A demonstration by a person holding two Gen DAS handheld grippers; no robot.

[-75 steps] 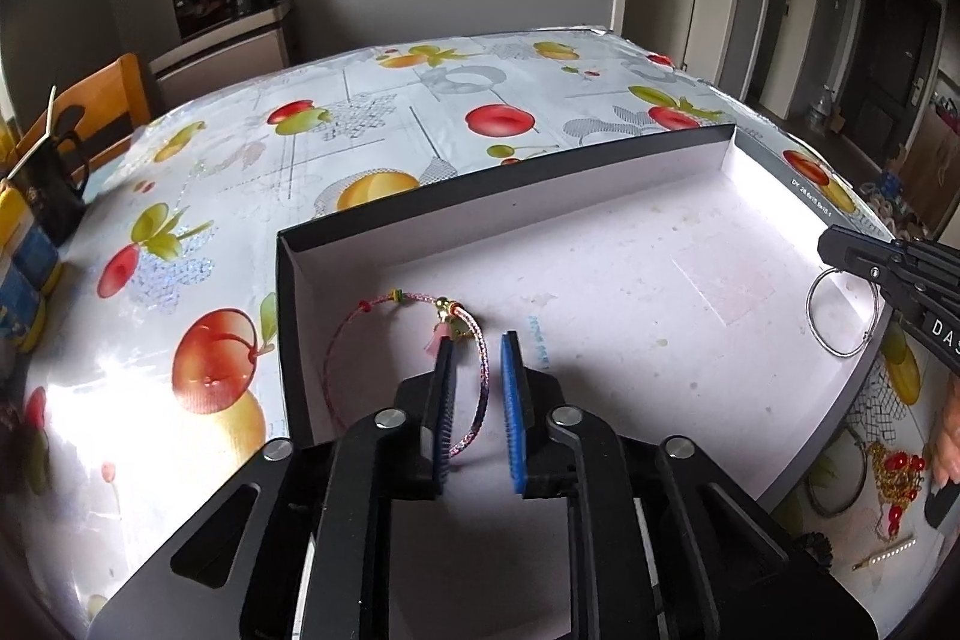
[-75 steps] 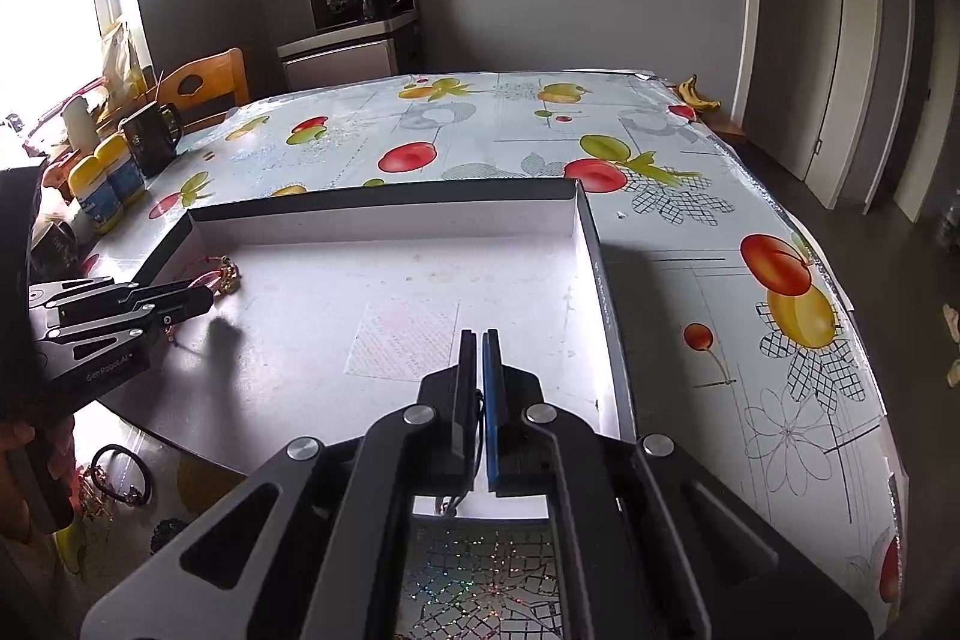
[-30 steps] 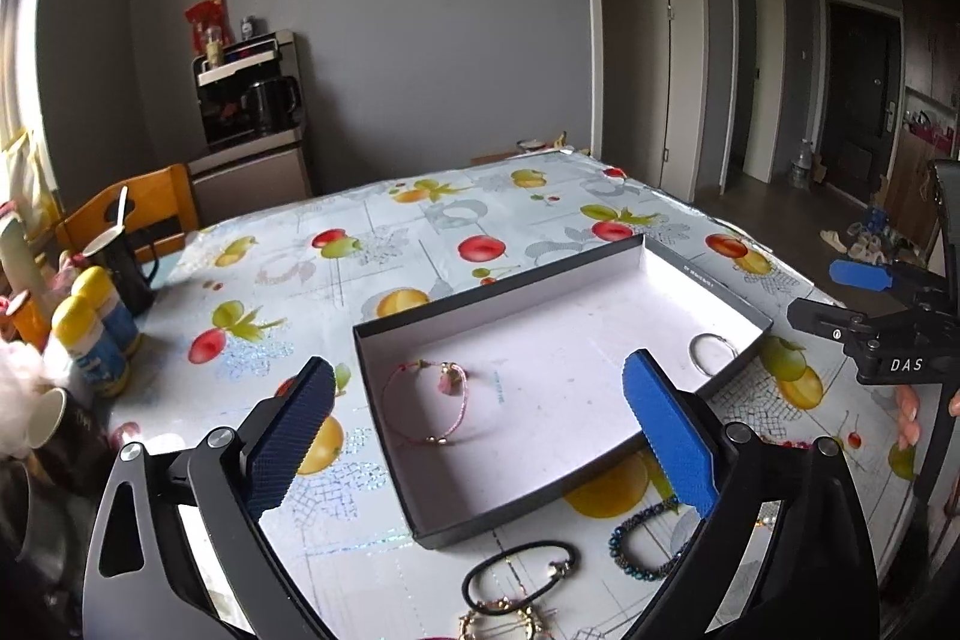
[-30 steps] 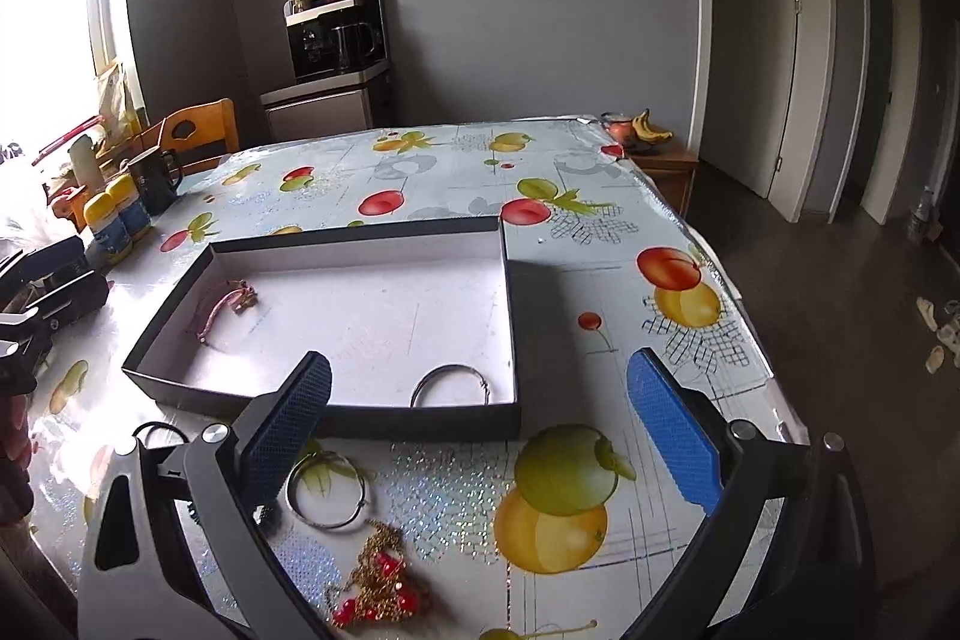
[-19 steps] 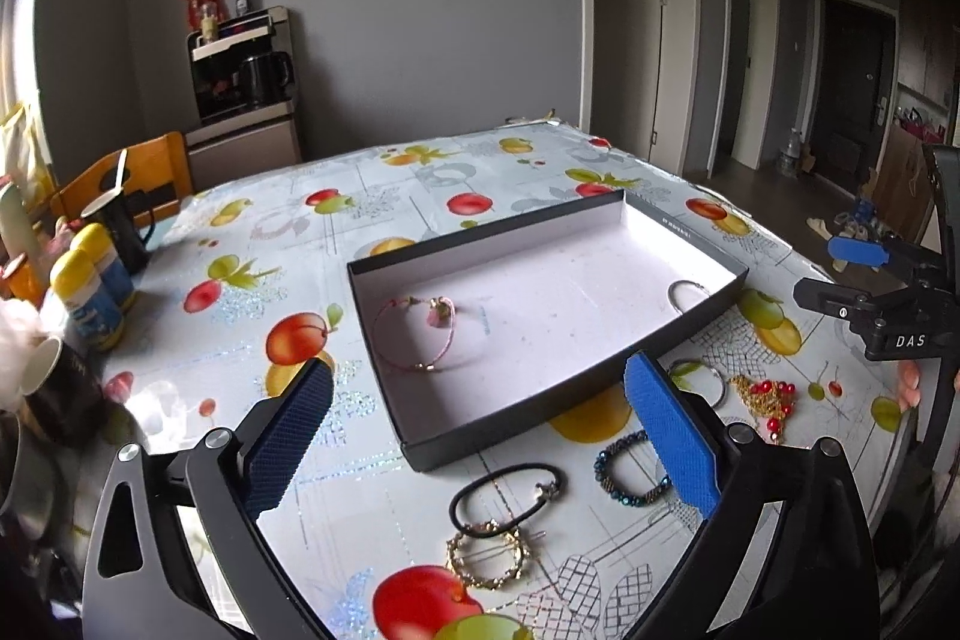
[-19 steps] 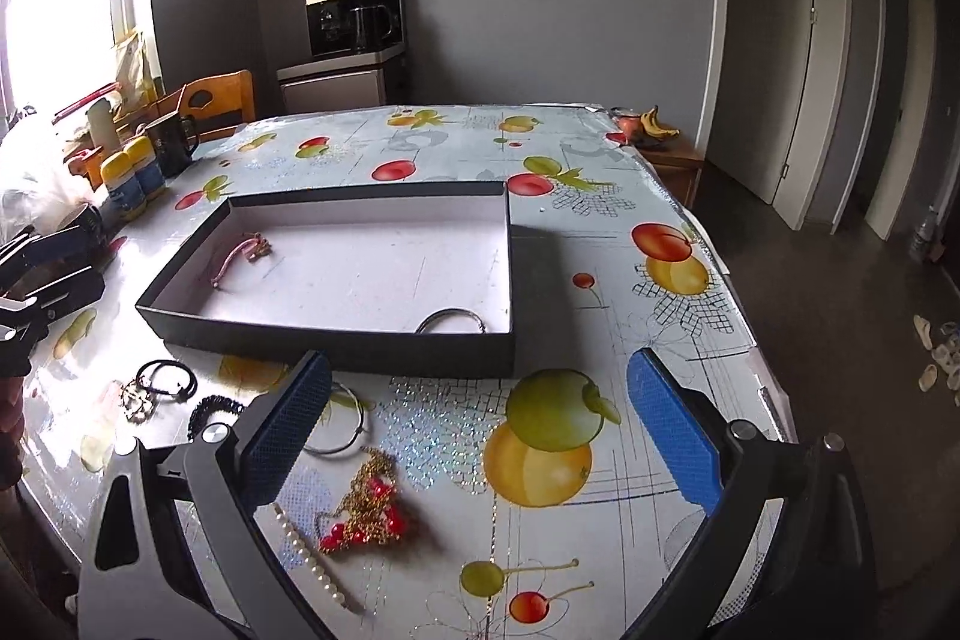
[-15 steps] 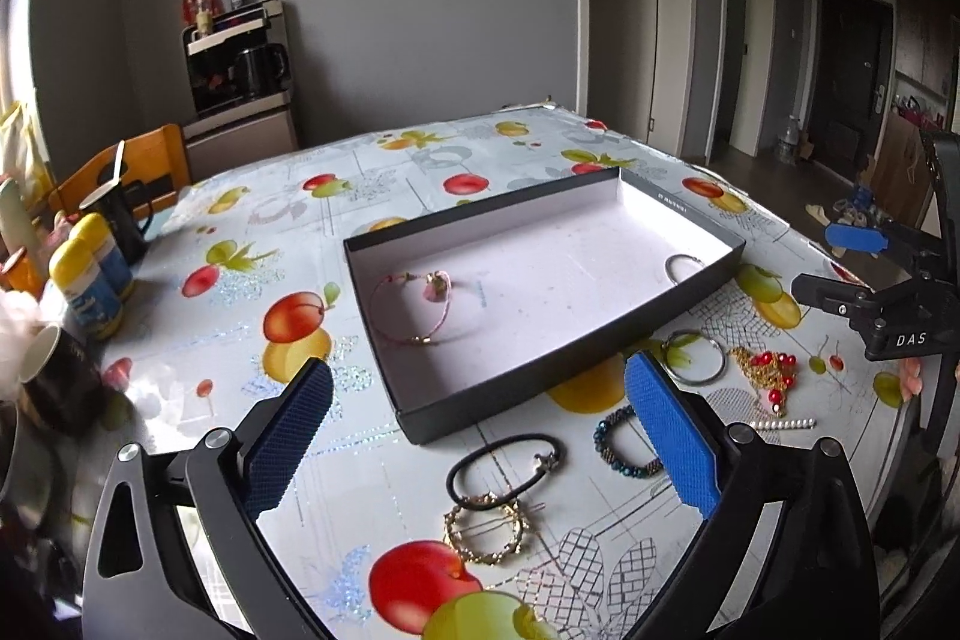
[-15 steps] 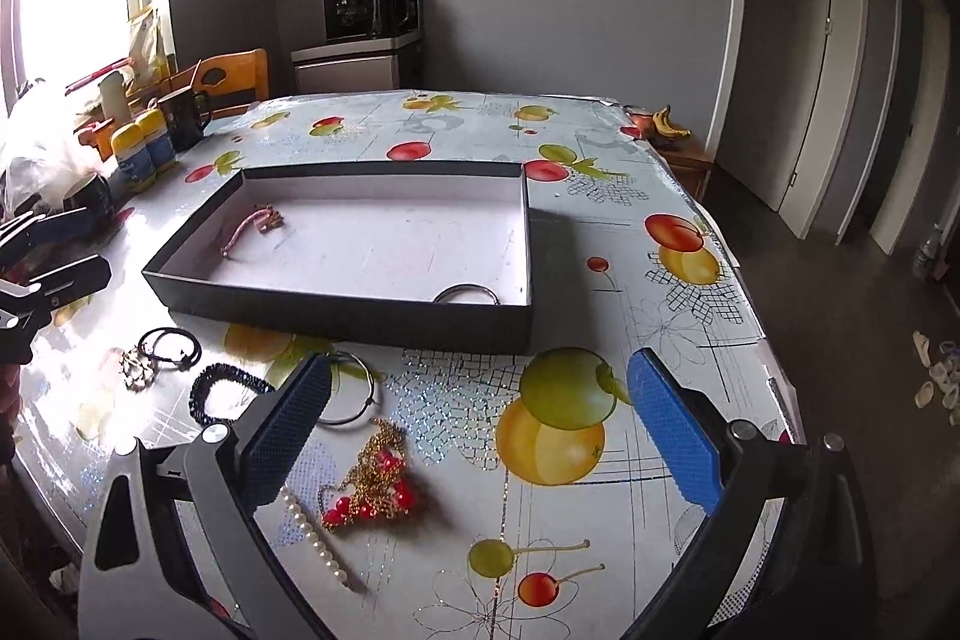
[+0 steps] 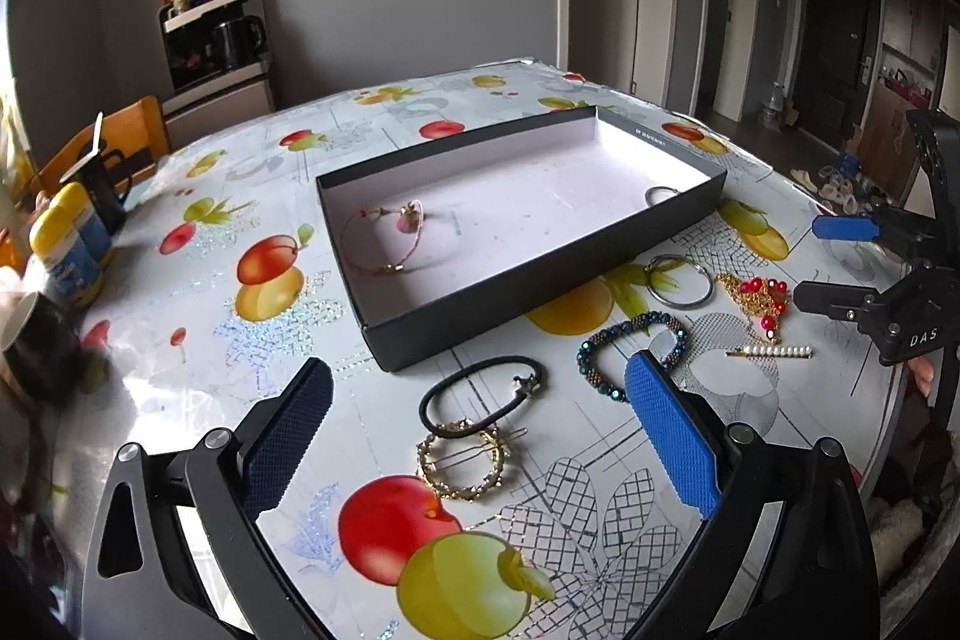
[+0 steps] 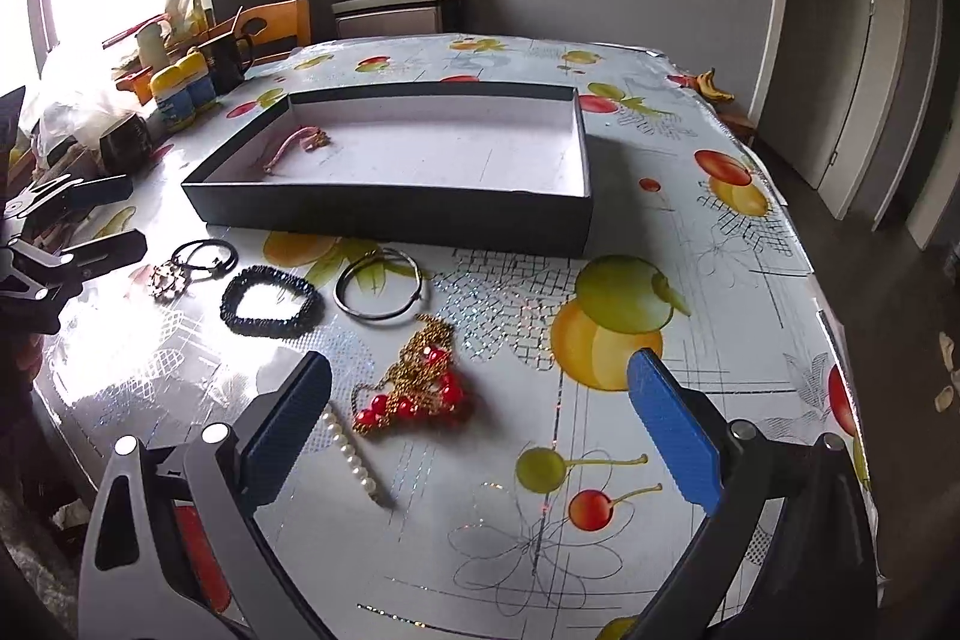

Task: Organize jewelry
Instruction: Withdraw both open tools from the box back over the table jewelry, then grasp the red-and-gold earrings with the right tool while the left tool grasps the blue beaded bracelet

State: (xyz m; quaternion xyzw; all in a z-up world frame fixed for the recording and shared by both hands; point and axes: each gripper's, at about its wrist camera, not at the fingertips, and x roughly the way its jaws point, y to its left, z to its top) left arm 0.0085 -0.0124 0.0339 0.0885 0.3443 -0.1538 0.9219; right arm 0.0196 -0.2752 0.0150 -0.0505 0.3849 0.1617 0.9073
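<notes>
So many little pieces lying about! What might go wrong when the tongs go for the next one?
The black hair tie overlaps the gold hair clip, so grabbing one may drag the other. The red bead necklace is a loose chain heap and might snag or slip. The pearl clip lies flat, hard to pinch.

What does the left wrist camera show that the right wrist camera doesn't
Only the left wrist view shows the silver ring inside the box. Only the right wrist view shows the bananas. Both show the pink bracelet in the box, the beaded bracelet and red-bead necklace outside it, and open grippers.
</notes>
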